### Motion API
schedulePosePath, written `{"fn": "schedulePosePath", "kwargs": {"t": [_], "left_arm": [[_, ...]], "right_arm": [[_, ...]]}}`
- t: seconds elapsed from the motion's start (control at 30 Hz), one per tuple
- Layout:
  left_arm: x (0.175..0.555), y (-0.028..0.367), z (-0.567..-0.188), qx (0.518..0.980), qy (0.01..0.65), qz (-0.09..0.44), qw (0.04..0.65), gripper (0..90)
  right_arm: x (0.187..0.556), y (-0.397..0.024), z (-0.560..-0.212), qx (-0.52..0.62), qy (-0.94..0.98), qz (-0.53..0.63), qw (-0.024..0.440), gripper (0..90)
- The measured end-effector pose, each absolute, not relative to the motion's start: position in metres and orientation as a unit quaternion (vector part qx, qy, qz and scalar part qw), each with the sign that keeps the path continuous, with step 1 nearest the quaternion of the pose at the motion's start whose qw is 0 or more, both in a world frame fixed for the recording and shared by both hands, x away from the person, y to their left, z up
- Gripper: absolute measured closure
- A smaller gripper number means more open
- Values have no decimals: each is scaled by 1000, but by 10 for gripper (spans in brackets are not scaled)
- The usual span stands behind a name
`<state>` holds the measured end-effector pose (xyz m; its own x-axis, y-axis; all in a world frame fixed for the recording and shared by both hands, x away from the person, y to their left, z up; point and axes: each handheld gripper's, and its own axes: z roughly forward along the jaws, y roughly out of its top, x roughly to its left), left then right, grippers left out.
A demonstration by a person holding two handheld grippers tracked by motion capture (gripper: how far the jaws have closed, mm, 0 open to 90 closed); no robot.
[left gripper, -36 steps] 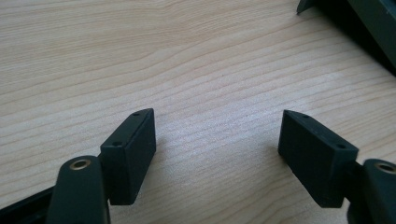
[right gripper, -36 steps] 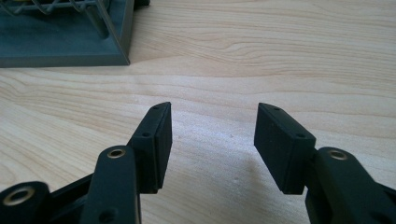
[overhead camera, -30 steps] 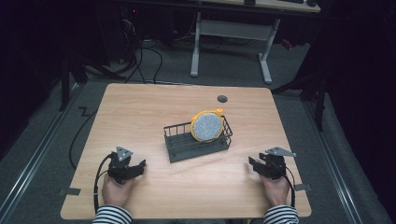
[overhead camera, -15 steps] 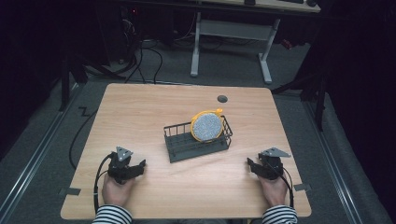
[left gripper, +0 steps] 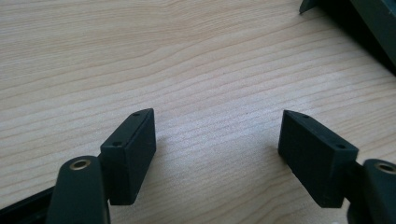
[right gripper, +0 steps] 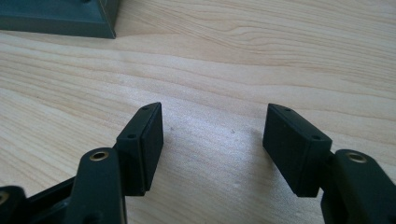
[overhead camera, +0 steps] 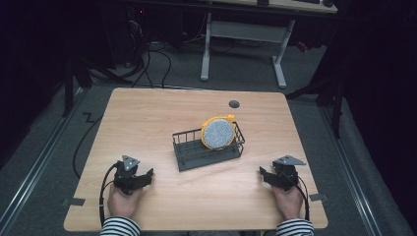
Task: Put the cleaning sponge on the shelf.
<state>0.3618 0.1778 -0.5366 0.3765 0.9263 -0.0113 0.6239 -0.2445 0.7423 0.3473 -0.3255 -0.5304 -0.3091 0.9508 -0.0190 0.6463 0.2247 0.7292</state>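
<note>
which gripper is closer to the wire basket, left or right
The left gripper: its jaws point toward the wire basket across a shorter strip of bare table than the right gripper has.

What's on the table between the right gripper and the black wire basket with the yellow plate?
Nothing. In the high view, only bare wooden table lies between the right gripper and the wire basket holding the yellow-rimmed plate.

Left gripper point(overhead camera: 140, 178) and right gripper point(overhead camera: 268, 176) sit low near the bench's front edge, held by striped-sleeved hands; both apparently empty, jaws apart, the right's having just been opening
</note>
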Motion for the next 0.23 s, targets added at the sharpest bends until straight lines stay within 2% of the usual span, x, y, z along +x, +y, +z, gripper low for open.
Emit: {"fn": "schedulePosePath", "kwargs": {"t": [0.23], "left_arm": [[362,178,-536,757,512,222,340,281]], "right_arm": [[347,-325,-530,536,745,316,240,378]]}}
